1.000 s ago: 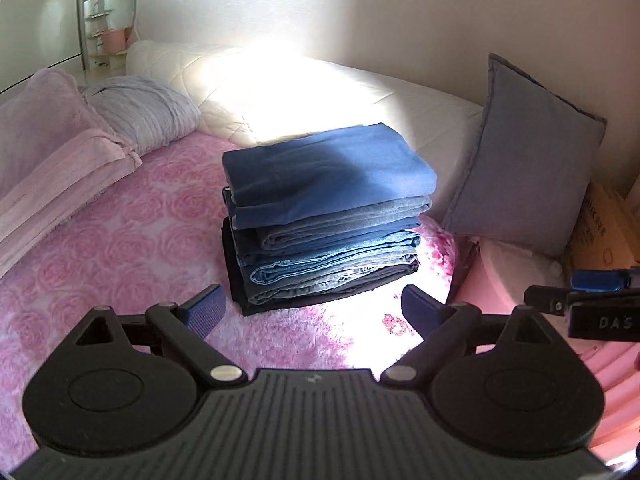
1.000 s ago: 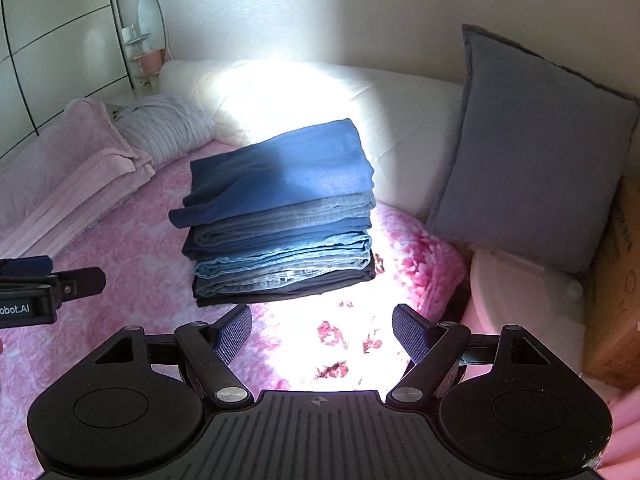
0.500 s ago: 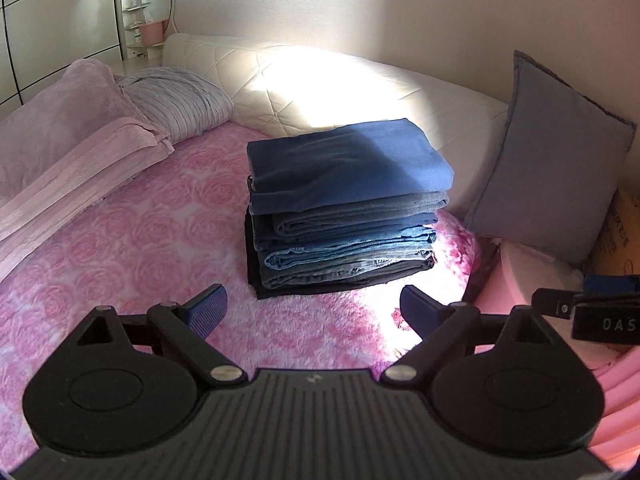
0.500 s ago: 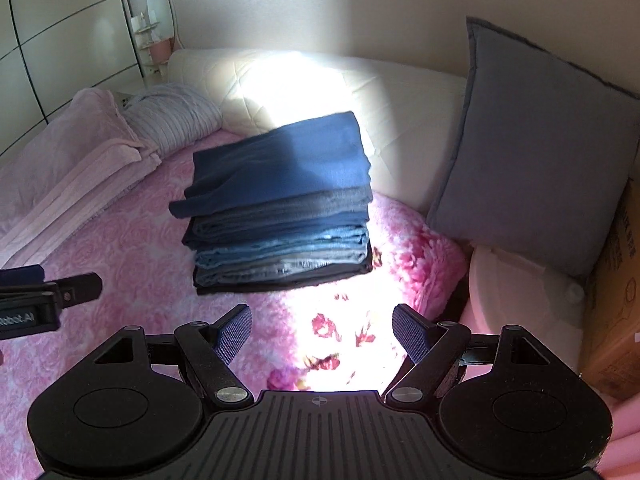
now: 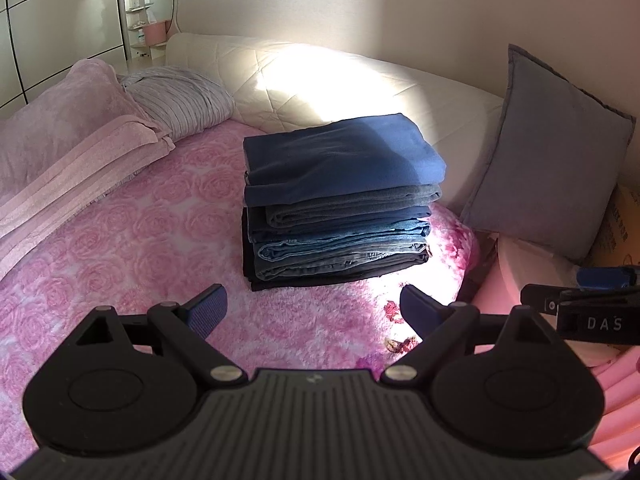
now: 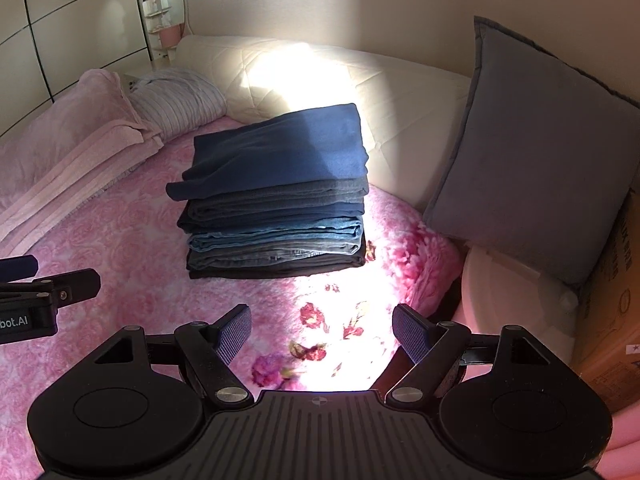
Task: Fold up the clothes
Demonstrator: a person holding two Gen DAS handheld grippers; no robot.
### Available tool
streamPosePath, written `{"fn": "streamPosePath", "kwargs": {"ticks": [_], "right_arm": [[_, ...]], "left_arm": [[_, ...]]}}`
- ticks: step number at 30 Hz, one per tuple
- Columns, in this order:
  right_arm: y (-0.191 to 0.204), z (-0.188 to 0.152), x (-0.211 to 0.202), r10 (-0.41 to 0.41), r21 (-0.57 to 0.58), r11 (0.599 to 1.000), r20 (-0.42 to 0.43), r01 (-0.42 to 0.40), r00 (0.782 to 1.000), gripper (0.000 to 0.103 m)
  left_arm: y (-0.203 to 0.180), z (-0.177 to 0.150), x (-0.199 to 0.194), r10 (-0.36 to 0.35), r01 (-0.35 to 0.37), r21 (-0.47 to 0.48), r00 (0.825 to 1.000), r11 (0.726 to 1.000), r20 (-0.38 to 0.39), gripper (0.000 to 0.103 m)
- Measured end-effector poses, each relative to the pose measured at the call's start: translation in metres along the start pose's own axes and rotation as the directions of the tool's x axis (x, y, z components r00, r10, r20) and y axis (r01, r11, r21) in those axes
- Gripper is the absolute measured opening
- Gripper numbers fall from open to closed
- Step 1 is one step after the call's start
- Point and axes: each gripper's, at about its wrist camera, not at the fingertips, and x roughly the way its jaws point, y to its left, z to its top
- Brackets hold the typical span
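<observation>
Both grippers spread wide, nothing between the fingers: left gripper (image 5: 314,310) hangs over the pink rose-pattern blanket (image 5: 132,248), right gripper (image 6: 322,330) over the sunlit flowered patch of it, neither touching any cloth. Blue ribbed pads on the fingers (image 6: 236,334) show clearly in the right wrist view. Stack of folded clothes (image 5: 340,204) sits on the blanket ahead of both grippers, well apart from them, close to the cream quilted headboard (image 5: 320,76). Top piece is a dark blue garment (image 6: 280,148), its near-left corner overhanging the stack in the right wrist view; under it grey and light blue denim layers, a black piece at the bottom. Edges roughly squared, folds facing the cameras. Grey cushion (image 6: 540,152) leans upright to the right of the stack, near but apart from it. Pink folded bedding (image 5: 68,168) and a striped grey pillow (image 5: 184,100) lie at left. Cardboard box (image 6: 616,312) at far right edge, partly cut off. Each wrist view catches the tip of the other gripper at its edge.
</observation>
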Motion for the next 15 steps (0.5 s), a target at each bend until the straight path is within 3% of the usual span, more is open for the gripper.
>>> {"fn": "streamPosePath", "kwargs": {"ticks": [15], "right_arm": [[0.0022, 0.0031, 0.0046, 0.030, -0.028, 0.999, -0.005, -0.030, 1.000, 0.080]], "left_arm": [[-0.0089, -0.0016, 0.0099, 0.029, -0.029, 0.004, 0.999, 1.000, -0.021, 0.092]]}}
